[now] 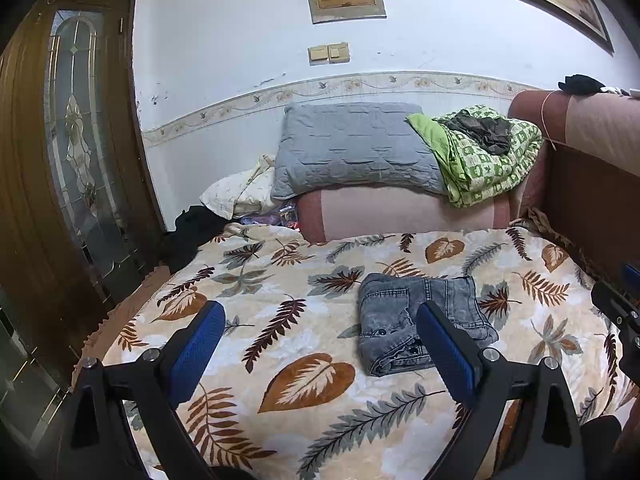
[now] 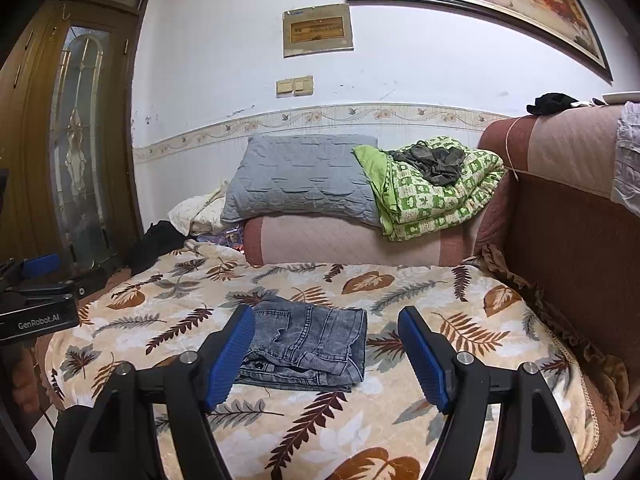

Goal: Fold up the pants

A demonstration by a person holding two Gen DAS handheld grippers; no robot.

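Grey denim pants (image 2: 308, 348) lie folded compact, centre frame, on leaf-print blanket (image 2: 440, 320). Left tongs (image 1: 320, 336) & right tongs (image 2: 326, 344) both wide, empty (fold looks done). Next: maybe just tidy edges.

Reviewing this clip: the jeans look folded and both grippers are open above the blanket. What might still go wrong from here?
1. The folded jeans sit as a loose, uneven bundle on the soft leaf-print blanket, so the top layers might slump open.
2. The right gripper has its left finger overlapping the bundle's edge in view; pulling away could snag the denim.
3. The left gripper hangs open nearby and could brush it too.
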